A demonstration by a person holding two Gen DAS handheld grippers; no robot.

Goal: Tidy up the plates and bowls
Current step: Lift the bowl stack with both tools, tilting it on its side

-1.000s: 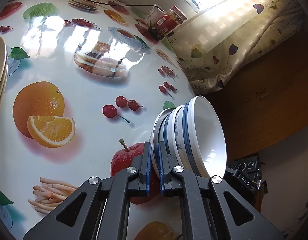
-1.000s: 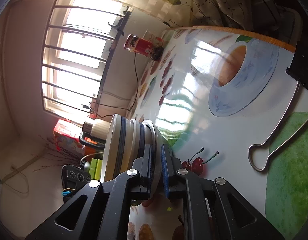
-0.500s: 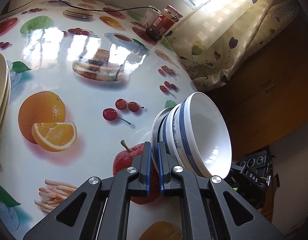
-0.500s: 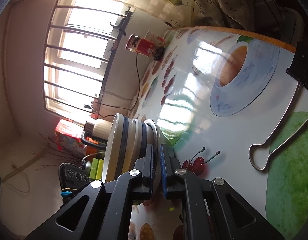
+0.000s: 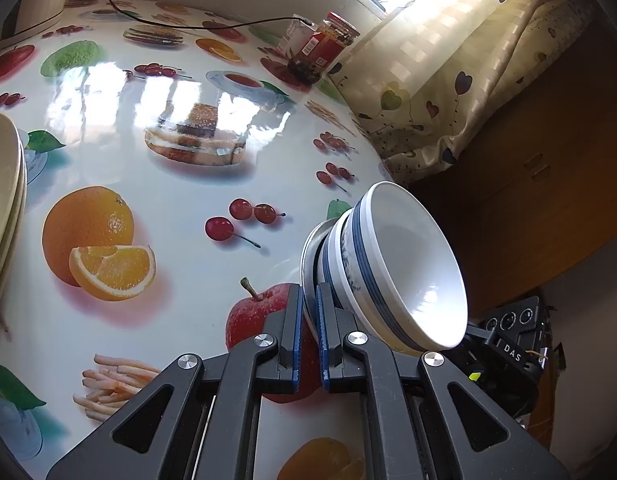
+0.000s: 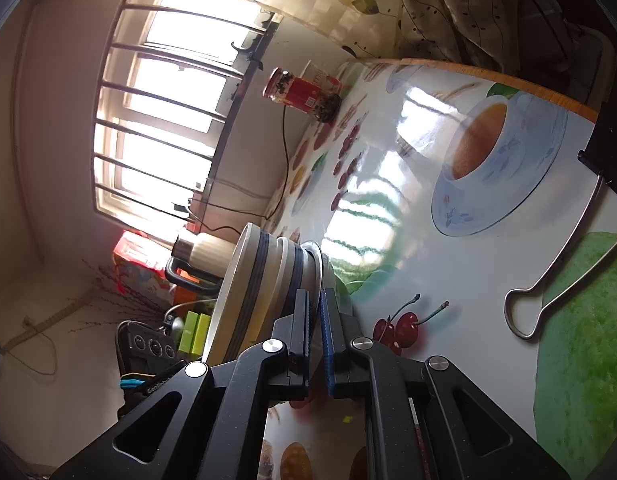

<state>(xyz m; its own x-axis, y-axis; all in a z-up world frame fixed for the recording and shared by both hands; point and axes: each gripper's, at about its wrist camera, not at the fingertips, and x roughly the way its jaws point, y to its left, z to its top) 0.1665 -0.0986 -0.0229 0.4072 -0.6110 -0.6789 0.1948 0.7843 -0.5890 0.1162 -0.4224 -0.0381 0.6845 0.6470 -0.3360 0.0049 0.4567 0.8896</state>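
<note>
Shiny white tablecloth (image 5: 180, 200) printed with oranges, cherries, an apple and cups of tea, spread over a round table. Behind it, one bright window with dark bars (image 6: 160, 120) and one pale curtain with little hearts (image 5: 448, 80).

Two white bowls with dark blue bands (image 5: 408, 272), one sitting inside the other. Under them, one thin grey plate (image 5: 310, 252), pressed flat against the bottom bowl. All three held together as one stack, out by the edge of the table, bottom side facing the cloth. Hard to tell whether touching the cloth or just above it.

Black left gripper (image 5: 307, 300) with blue pads (image 5: 295, 320), squeezed nearly closed on the rim of the thin grey plate. Black right gripper (image 6: 314, 300), squeezed just as tight on the same plate's rim from the other side. Two grippers, one plate between them, two bowls on top.

Far left in the left camera: one pile of cream round plates (image 5: 4, 200), at least two rims showing, well apart from the bowls.

At the back by the window: one glass jar with a red lid and red label (image 5: 324, 50), one white carton (image 5: 294, 36) just beside it, and one thin black cable (image 5: 188, 24) lying across the cloth.

In the right camera: one bent silver wire handle (image 6: 548, 300) lying on the cloth, partly over a green picture. Past the table edge: one cream jug with a black handle (image 6: 204, 252) and one red box (image 6: 136, 264).
</note>
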